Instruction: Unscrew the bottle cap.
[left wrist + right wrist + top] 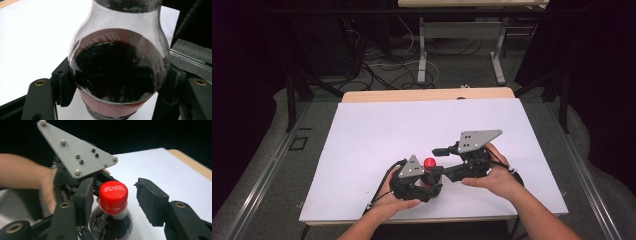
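Fingers (65, 87) of the left gripper (424, 186) press on both sides of a small bottle (116, 72) of dark soda and hold it tight. In the left gripper view the pads touch the round belly of the bottle on each side. The bottle stands near the front of the white table (362, 140), between the two hands. The right gripper (113, 202) has its fingers wide apart around the red cap (113, 194). One finger is just beside the cap on one side. The other finger is well apart from it on the other side. It is not holding the cap yet. My guess is that the next job is to close on the cap and twist it. Things could go wrong here. The bottle is round and smooth, so it could spin in the left fingers when the cap is turned. If the right fingers close off to one side, they may slip off the cap. Soda could also fizz out and wet the table.
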A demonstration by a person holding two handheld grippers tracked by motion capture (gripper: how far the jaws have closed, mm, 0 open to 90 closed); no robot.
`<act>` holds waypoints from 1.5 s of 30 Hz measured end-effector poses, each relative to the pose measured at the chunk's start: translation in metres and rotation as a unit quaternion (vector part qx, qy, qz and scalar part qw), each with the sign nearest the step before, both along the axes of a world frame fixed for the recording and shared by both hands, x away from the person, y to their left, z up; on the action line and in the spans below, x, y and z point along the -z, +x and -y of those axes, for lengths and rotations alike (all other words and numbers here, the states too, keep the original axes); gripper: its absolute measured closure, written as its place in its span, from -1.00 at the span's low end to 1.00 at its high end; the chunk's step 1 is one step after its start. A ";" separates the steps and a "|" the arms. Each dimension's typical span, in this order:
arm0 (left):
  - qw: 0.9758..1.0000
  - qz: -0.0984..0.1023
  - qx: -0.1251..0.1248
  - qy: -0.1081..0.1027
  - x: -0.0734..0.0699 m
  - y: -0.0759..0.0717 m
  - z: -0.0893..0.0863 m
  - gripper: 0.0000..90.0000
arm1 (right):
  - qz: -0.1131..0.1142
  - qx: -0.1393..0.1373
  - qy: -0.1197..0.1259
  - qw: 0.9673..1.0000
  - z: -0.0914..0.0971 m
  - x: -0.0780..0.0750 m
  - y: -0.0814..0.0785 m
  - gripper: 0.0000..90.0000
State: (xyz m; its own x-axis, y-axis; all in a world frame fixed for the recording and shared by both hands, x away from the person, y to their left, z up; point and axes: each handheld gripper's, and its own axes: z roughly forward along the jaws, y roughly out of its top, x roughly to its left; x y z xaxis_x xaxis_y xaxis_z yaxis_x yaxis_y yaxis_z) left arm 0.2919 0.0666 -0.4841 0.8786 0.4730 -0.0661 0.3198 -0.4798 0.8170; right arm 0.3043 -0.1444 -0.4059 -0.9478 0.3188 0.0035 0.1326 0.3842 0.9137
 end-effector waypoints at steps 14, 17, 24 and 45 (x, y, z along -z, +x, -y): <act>1.000 0.006 -0.008 -0.003 0.002 -0.001 0.002 -0.34 | 0.037 0.137 -0.009 0.990 -0.023 0.011 -0.031 0.33; 1.000 0.003 0.000 0.002 0.001 -0.001 0.001 -0.34 | 0.041 0.127 -0.016 0.991 -0.024 0.011 -0.031 0.34; 1.000 0.008 0.023 -0.001 -0.001 -0.004 0.002 -0.34 | 0.016 -0.006 -0.004 1.000 -0.007 0.007 -0.005 0.35; 0.999 0.006 0.043 0.001 -0.001 -0.006 0.004 -0.34 | -0.021 -0.186 -0.008 0.982 0.011 0.006 0.038 0.24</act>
